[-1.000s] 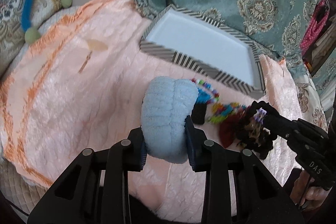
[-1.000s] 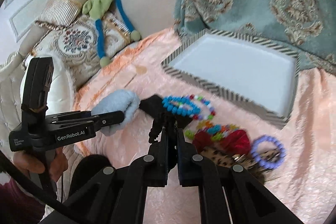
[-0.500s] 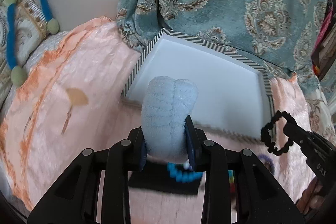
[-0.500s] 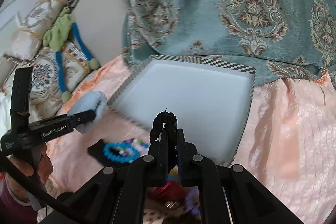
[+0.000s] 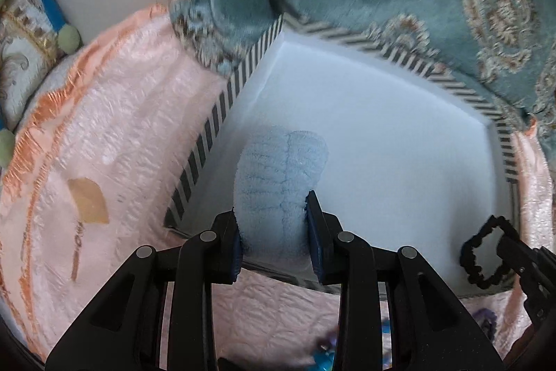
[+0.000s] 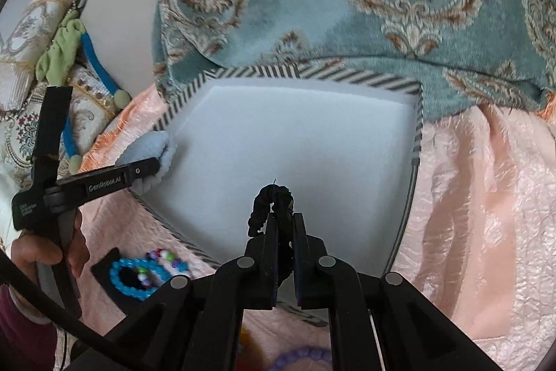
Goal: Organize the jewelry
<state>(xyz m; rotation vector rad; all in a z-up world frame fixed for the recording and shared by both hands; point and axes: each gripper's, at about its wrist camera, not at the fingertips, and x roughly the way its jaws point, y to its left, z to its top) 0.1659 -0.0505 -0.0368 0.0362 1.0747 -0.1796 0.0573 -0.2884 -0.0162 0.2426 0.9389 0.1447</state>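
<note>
1. Blue fluffy scrunchie: pinched between the pads of the left gripper, long axis running away from the camera, over the near-left edge of the tray.
2. Black scrunchie: clamped in the right gripper, loop standing upward, over the tray's near part.
3. Striped-rim tray: white interior, nothing resting on its floor.
4. Blue bead bracelet: on the peach cloth, outside the tray.

The tray is lying on the bedspread, the patterned blanket behind it, bead bracelets lying before its left corner.
</note>
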